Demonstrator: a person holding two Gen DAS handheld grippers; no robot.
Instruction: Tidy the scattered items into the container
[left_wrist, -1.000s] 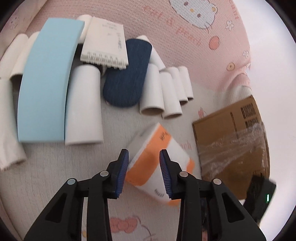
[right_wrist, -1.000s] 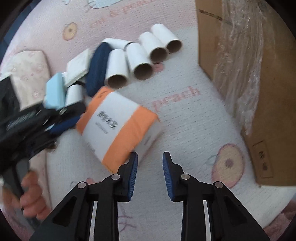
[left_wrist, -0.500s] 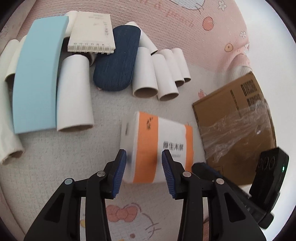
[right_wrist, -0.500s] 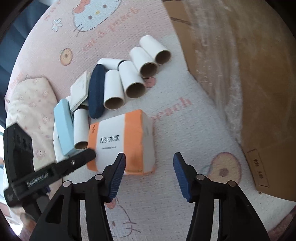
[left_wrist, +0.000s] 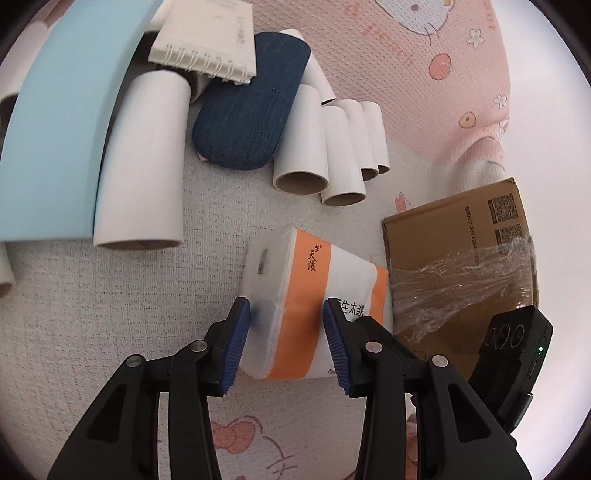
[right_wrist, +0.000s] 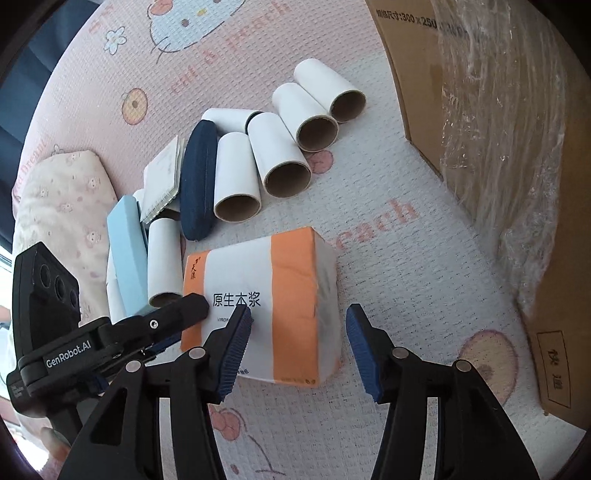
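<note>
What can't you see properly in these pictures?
- Inside of the cardboard box: both views show only its outer walls, wrapped in crinkly plastic.
- Light blue pad: cut off by the left wrist view's edge.
- Spiral notebook: in the right wrist view, partly hidden by the navy case.

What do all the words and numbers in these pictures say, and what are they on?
"原生木浆": tissue pack, front.
"天浪": tissue pack, orange band.
"GenRobot.AI": left tool, on its side.
"300 x 250": box; characters before it are blurred.
"快 递": label low on the box.
"peach", partly hidden: blanket.
QR codes on the box and small print under the pack's big characters: too small to read.
</note>
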